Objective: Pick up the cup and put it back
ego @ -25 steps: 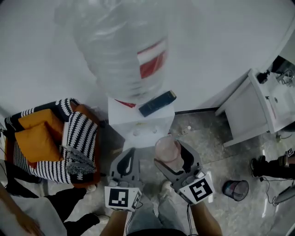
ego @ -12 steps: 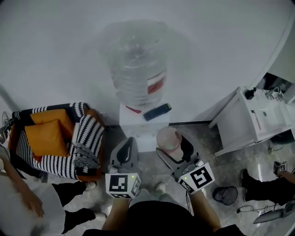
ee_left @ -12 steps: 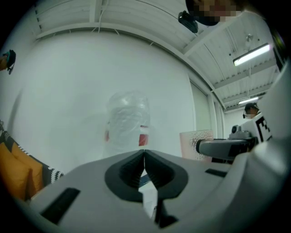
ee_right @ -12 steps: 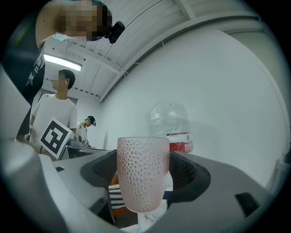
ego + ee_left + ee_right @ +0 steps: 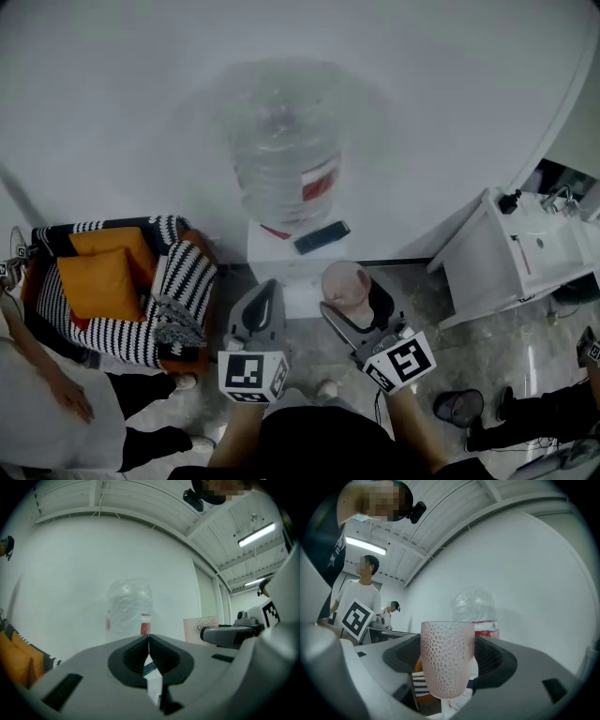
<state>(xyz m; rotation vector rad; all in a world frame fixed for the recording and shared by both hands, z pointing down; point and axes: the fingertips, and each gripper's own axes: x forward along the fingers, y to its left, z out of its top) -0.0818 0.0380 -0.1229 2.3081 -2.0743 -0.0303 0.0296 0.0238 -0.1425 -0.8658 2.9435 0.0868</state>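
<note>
Right gripper view showed your right tool [image 5: 448, 660] clamped on the dimpled pink cup [image 5: 446, 644], held upright in the air. Your left tool [image 5: 149, 641] was closed on nothing. The tapered cup could have slipped or tipped had you eased the squeeze before it reached the dispenser [image 5: 279, 264] beyond, under the water bottle [image 5: 281, 150].

Water bottle [image 5: 281, 155] blocks ahead (armchair [image 5: 173, 295] left); floor [image 5: 450, 345] right open.

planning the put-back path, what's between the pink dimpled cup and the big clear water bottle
Head view: the dispenser's white top, with a dark blue flat box lying on it, sits between the pink dimpled cup and the big clear water bottle.
</note>
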